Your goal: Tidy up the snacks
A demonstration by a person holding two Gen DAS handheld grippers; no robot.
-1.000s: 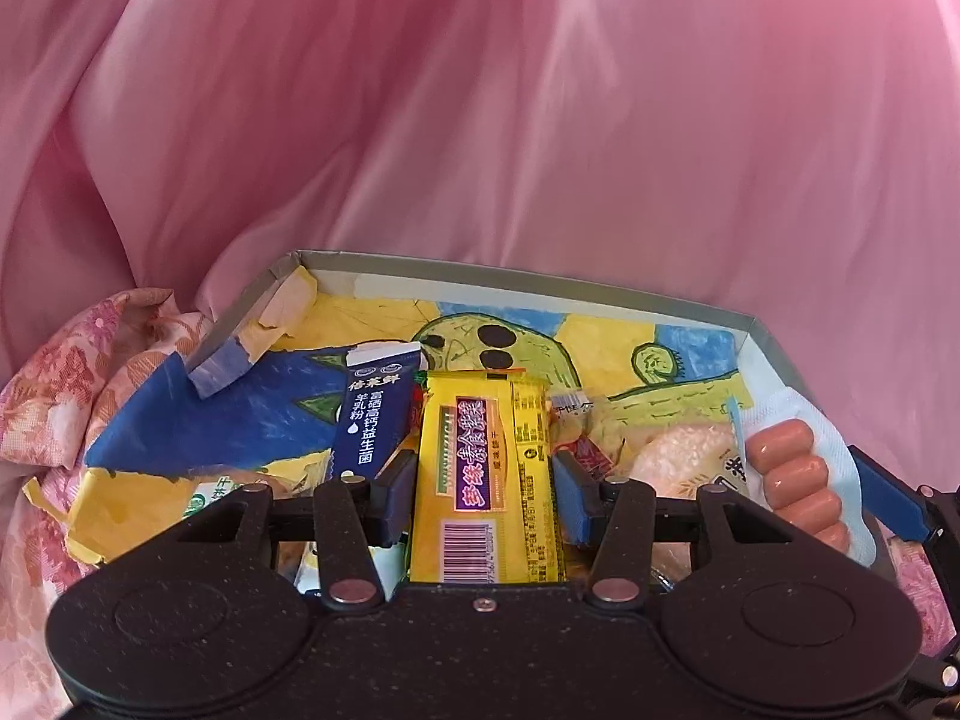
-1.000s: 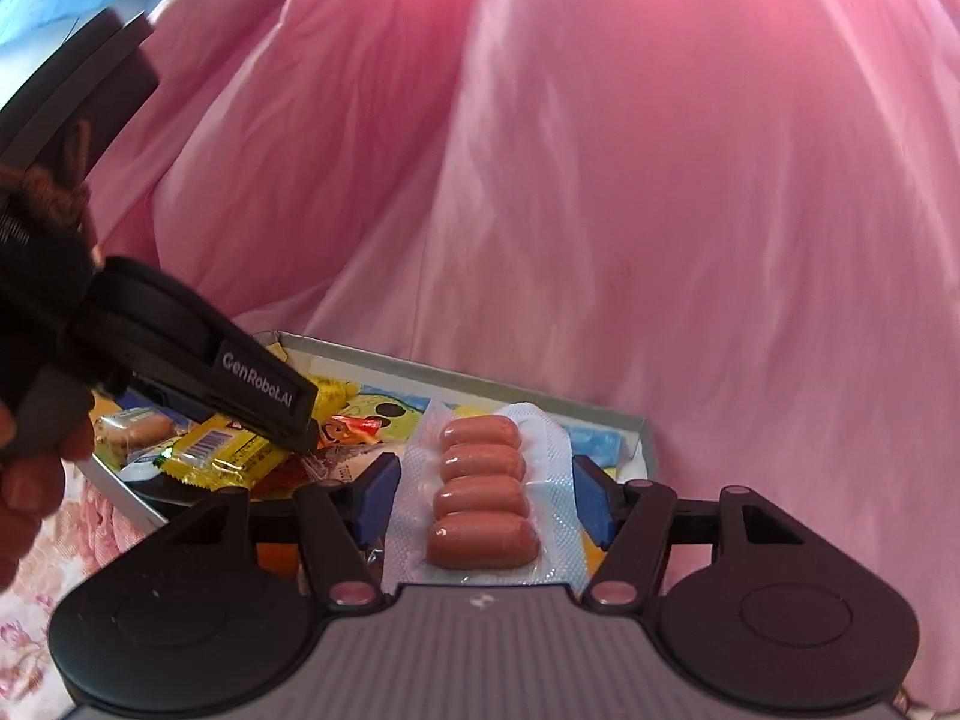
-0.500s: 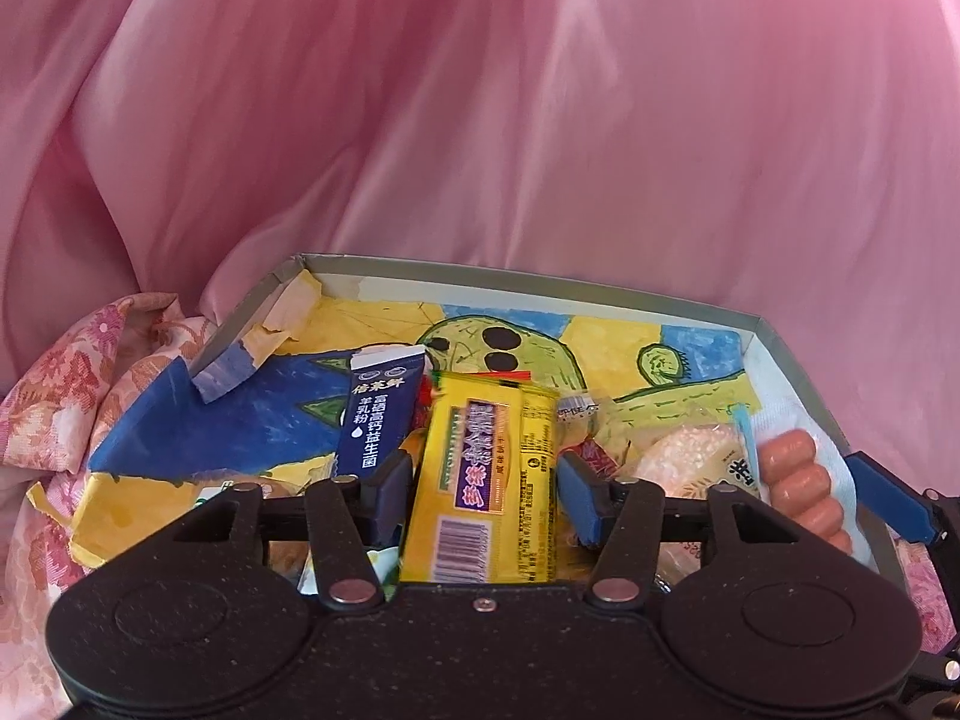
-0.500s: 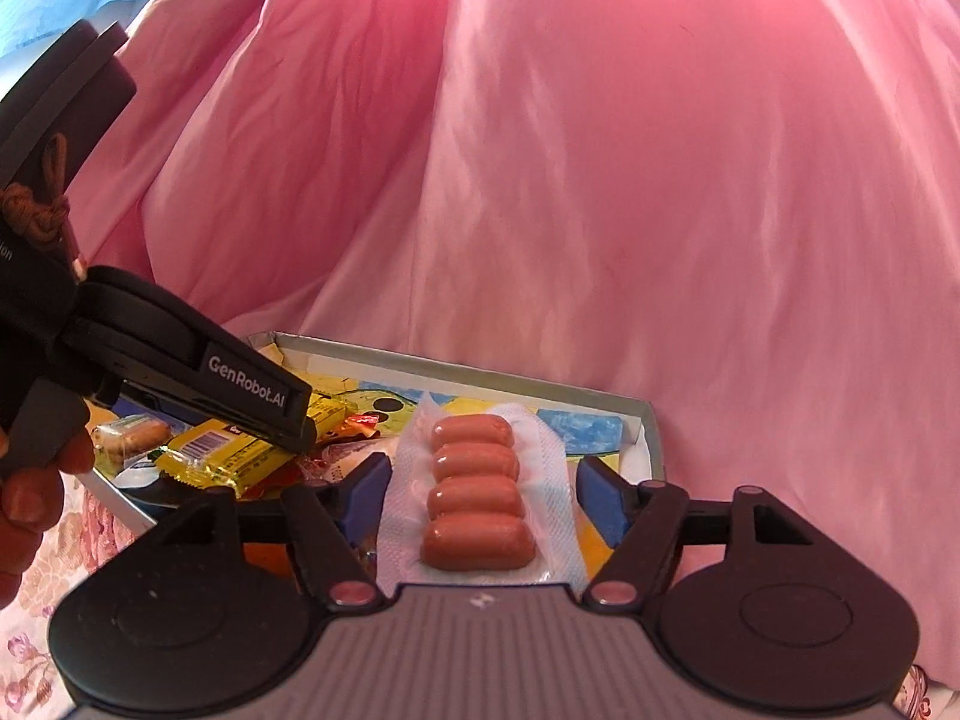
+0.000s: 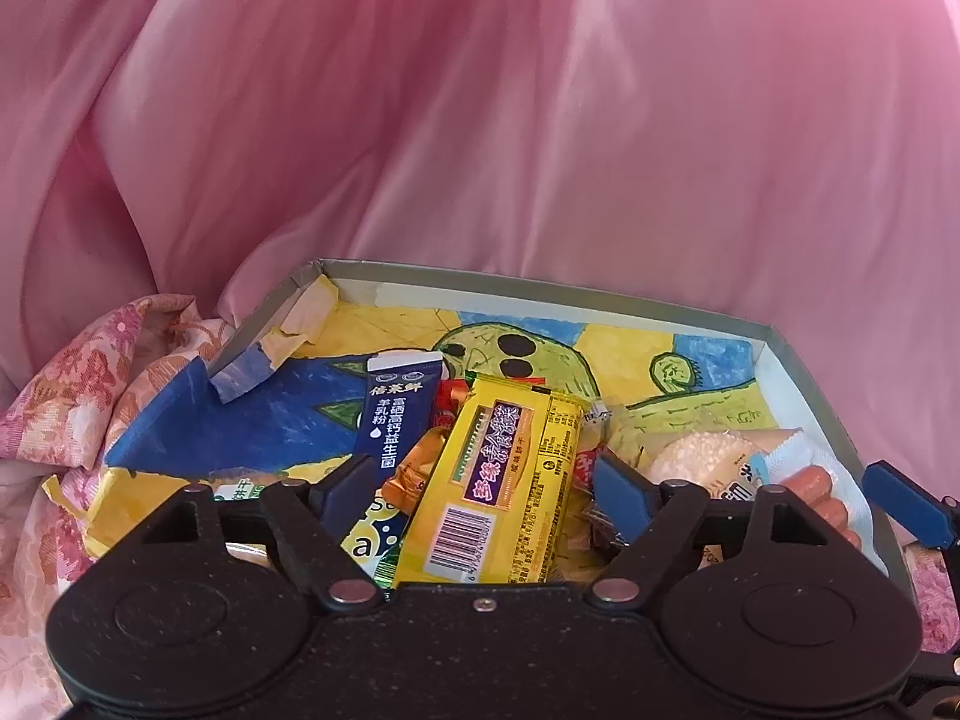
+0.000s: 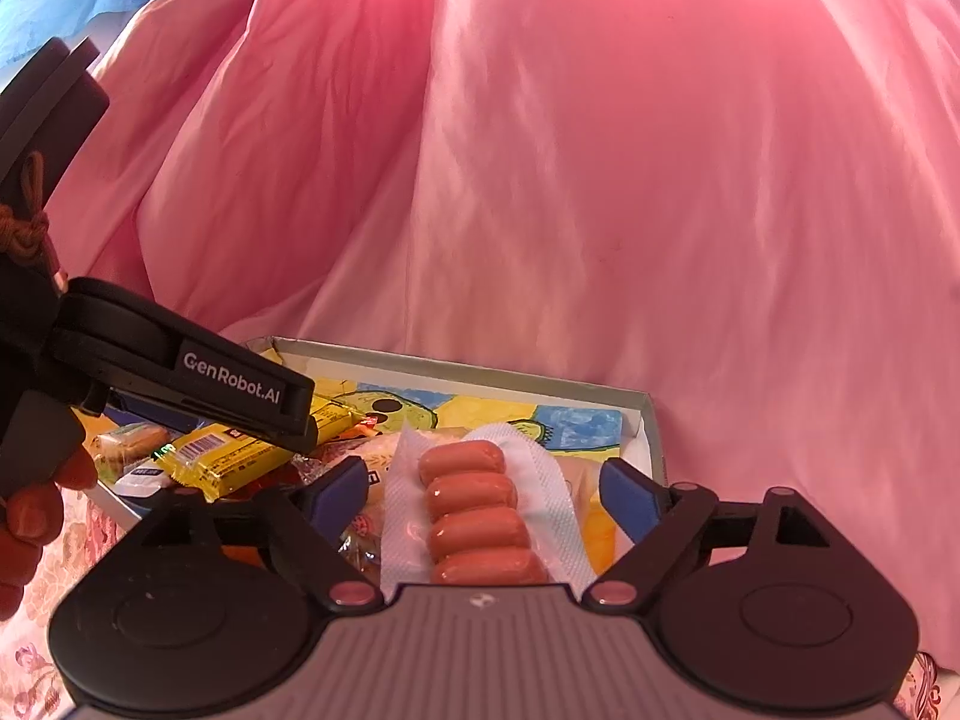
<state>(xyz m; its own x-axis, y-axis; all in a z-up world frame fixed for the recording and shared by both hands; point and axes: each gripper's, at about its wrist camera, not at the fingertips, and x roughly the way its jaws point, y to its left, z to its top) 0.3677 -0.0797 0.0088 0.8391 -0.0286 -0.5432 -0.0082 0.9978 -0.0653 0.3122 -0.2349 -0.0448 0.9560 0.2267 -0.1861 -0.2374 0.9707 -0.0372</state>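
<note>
Yellow biscuit pack between spread left gripper, sausage pack between spread right gripper

Sausage pack lies in box (right of biscuit pack).

box: 1 | yellow biscuit packs: 1 | dark blue milk-powder sticks: 1 | sausage packs: 1, four sausages in it | grippers: 2, left gripper, right gripper | smaller wrappers partly hidden, uncounted
</note>
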